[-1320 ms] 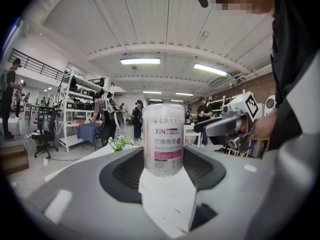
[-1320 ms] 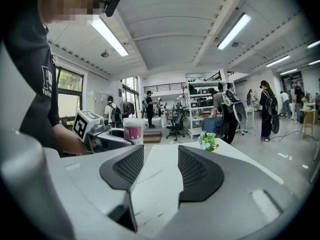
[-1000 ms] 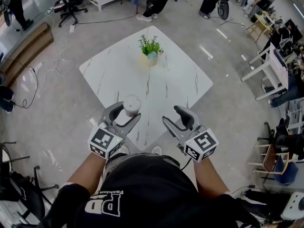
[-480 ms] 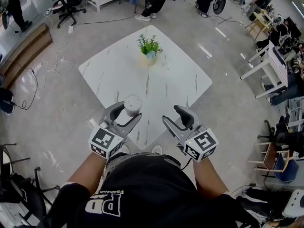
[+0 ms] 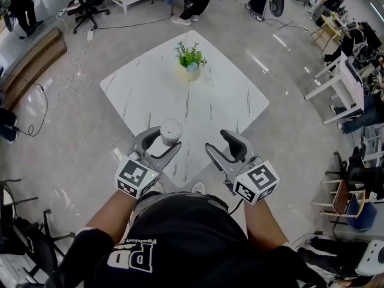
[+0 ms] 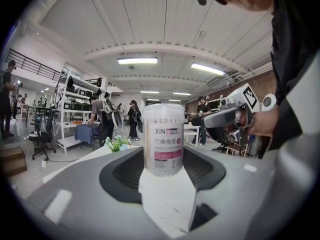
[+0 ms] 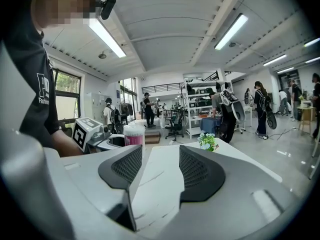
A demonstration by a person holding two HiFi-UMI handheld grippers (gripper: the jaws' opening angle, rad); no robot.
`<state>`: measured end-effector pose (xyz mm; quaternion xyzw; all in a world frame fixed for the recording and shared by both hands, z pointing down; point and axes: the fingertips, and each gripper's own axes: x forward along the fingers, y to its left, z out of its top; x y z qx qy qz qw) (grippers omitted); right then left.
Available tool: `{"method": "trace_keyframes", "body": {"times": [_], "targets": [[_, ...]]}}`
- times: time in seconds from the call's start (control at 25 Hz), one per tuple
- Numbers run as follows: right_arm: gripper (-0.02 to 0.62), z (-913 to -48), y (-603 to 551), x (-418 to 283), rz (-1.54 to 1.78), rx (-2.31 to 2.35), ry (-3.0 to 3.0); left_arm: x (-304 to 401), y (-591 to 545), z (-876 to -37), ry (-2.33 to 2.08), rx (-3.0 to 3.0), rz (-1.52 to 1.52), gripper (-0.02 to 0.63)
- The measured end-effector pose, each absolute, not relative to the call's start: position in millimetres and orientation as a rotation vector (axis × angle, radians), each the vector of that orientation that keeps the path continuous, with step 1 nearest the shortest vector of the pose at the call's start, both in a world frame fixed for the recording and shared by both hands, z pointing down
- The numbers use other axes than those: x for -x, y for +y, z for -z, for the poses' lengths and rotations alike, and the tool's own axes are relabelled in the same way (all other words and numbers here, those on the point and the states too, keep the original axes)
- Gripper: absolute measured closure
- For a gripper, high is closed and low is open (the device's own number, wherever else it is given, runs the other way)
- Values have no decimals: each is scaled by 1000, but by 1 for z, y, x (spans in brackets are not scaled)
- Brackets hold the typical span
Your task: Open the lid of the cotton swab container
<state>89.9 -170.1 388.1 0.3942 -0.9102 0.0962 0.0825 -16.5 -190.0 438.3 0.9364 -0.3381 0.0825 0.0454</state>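
- The cotton swab container (image 5: 170, 131) stands upright on the white marbled tabletop (image 5: 210, 95), near the corner closest to the person.
- Its lid (image 6: 164, 108) is on.
- The left gripper (image 5: 163, 141) has the container between its jaws. In the left gripper view the jaws stand wide, and the dark pads (image 6: 122, 171) meet the container's two sides low on its body.
- The right gripper (image 5: 223, 146) is held over the same corner, just beside the left one and clear of the container.
- Its jaws are spread wide and hold nothing; only bare tabletop shows between them in the right gripper view.
- A small potted plant (image 5: 190, 60) sits near the far corner, well apart from both grippers.
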Motion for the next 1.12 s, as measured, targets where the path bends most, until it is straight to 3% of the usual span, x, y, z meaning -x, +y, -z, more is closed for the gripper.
{"method": "trace_keyframes", "body": {"times": [0.72, 1.12], "targets": [[382, -356, -162, -20, -217, -967, -2773, -10, -172, -439, -959, -2897, -264, 308], [342, -372, -165, -8, -200, -942, -2722, -24, -168, -438, -906, -2932, -265, 308]]}}
